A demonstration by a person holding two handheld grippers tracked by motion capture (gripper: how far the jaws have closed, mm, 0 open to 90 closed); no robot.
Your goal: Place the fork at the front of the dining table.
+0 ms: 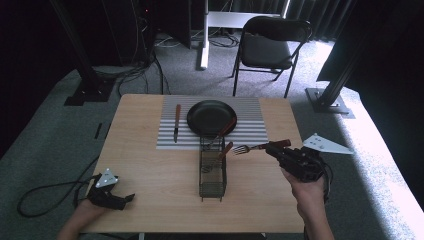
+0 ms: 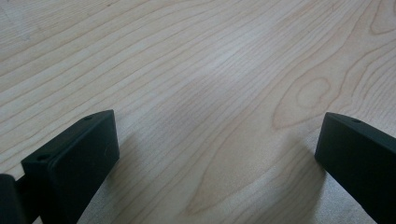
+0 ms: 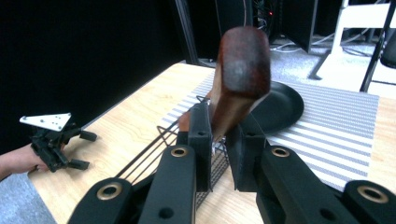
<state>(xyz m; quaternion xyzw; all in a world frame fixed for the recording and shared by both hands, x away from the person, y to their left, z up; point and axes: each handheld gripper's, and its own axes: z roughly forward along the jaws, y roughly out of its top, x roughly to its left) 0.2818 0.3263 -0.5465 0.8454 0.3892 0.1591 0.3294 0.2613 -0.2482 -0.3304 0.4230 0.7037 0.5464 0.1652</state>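
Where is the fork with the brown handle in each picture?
High view: fork right of the wire basket, held by the right hand-held gripper.
Left gripper view: not in it.
Right gripper view: handle top centre, between the jaws.
Shared landmark: black plate.

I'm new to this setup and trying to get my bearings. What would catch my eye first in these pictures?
First, the fork held level above the table's right side, its wooden handle clamped in the right gripper, tines pointing toward the wire mesh caddy at the middle, which holds more wooden-handled cutlery. Behind it, a black plate and a knife lie on a striped placemat. The left gripper rests open at the near left corner.
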